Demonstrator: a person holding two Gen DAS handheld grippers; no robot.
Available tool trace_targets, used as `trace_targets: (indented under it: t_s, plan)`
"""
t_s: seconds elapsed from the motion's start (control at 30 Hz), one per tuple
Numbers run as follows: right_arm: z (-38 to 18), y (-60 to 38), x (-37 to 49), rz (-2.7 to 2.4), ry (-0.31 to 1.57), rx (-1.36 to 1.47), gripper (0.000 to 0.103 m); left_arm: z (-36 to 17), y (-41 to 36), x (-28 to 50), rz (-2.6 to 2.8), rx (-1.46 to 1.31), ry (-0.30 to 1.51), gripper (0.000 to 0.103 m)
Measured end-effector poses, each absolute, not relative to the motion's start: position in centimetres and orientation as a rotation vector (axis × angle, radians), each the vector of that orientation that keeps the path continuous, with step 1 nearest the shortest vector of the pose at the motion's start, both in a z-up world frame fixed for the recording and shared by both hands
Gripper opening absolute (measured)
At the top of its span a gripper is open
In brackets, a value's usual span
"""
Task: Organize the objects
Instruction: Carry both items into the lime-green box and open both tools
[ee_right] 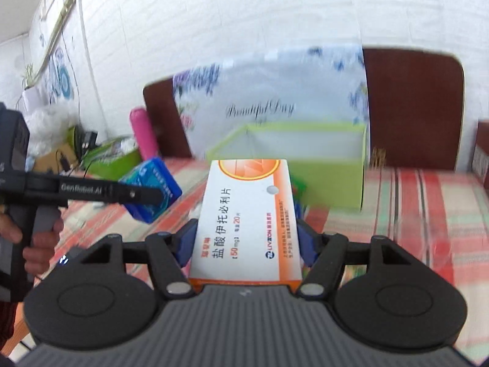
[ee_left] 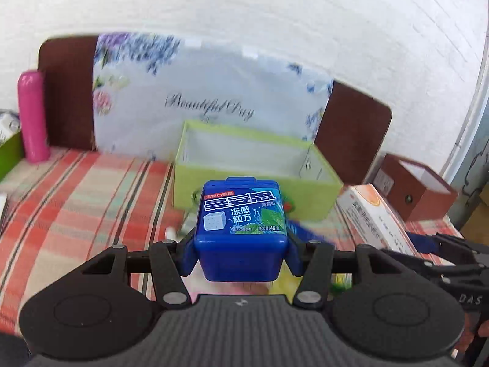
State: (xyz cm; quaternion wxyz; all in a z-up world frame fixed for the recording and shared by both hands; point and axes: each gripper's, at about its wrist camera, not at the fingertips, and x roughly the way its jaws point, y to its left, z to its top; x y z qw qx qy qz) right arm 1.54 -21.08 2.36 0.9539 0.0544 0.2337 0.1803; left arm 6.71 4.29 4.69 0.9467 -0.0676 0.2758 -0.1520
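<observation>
Currently left gripper (ee_left: 241, 253) is clamping the blue gum box (ee_left: 243, 223), right gripper (ee_right: 247, 244) is pinching the white-orange medicine carton (ee_right: 247, 223) by its long sides. Both are hovering short of the green bin (ee_left: 256, 189) ahead; likely best carrying each level over its rim before letting go.

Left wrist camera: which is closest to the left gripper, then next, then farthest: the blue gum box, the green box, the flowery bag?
1. Blue gum box, gripped between the left gripper fingers.
2. Green box, open, just behind it.
3. Flowery bag, upright behind that box.
</observation>
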Motion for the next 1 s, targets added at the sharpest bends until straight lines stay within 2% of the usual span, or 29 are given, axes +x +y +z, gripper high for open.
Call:
trace_targets:
  t_s: [0.13,0.3,0.67,0.73,0.77,0.8,1.0]
  plan:
    - [3.8,-20.5,6.7,0.316,0.449,0.076,0.065,6.1,3.4,10.9,-0.312,-0.152,0.535,0.058]
    - [3.0,-19.4,14.4,0.235,0.497,0.048,0.065,6.7,1.7,17.2,-0.264,-0.104,0.538,0.058]
    - [-2.3,-16.9,27.7,0.132,0.668,0.018,0.065,2.1,1.8,28.6,-0.247,-0.154,0.654,0.058]
    - [-3.1,-16.3,28.9,0.146,0.695,0.004,0.065,1.7,1.9,29.0,-0.261,-0.156,0.626,0.073]
    - [-3.5,-16.0,29.4,0.167,0.713,-0.007,0.068,1.6,2.0,29.1,-0.261,-0.155,0.617,0.085]
    - [-3.9,-15.6,29.8,0.187,0.736,-0.020,0.080,1.5,2.2,29.0,-0.256,-0.156,0.606,0.085]
    - [-1.5,-16.5,27.5,0.149,0.648,-0.103,0.092,3.1,3.9,26.5,-0.259,-0.231,0.583,0.085]
